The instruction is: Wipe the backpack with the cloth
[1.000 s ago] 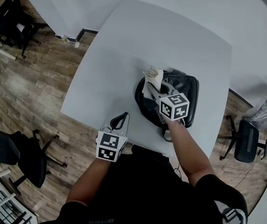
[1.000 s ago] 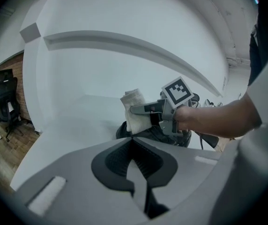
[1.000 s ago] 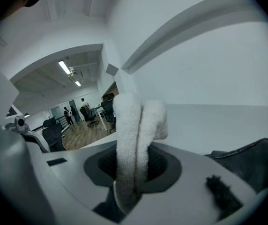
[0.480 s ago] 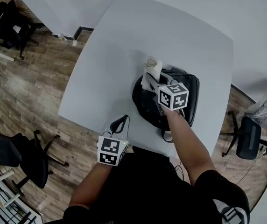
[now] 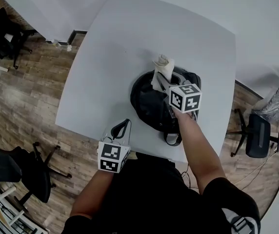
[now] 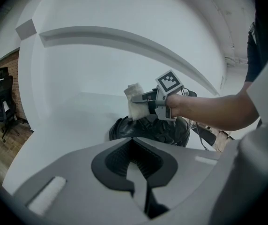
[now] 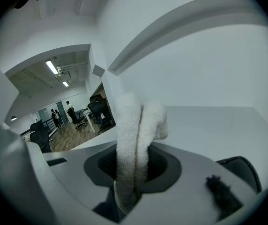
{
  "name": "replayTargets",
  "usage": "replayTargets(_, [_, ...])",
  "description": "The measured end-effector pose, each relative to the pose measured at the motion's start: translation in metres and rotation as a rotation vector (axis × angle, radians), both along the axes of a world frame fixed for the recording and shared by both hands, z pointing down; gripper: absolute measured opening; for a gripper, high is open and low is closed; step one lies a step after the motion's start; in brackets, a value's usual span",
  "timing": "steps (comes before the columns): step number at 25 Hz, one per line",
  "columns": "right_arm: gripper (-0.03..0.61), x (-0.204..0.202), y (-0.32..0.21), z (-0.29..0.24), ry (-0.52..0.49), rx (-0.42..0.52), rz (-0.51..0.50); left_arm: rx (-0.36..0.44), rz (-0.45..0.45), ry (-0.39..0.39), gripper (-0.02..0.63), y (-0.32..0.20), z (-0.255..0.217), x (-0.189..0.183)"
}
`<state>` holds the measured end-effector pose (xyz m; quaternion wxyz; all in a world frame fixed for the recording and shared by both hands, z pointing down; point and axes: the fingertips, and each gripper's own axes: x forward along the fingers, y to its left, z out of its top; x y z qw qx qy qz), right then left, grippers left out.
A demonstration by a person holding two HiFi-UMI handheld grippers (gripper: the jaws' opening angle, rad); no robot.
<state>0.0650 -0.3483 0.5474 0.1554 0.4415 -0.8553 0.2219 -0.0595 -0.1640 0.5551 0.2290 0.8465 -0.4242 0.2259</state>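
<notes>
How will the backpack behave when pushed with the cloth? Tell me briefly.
Probably floppy: the backpack lies slumped and creased. It may slide under the cloth, since the table looks smooth and the left gripper is not holding it.

Surface: white table (image 5: 129, 43) with a square top, standing on a wood floor (image 5: 27, 91).
On it: black backpack (image 5: 147, 104), by the table's near edge.
</notes>
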Motion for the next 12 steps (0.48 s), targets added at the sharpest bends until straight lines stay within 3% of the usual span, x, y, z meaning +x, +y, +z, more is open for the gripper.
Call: replayTargets(12, [0.094, 0.059, 0.002, -0.023, 0.044, 0.039, 0.093, 0.028, 0.053, 0.022, 0.006, 0.002, -0.008, 0.028])
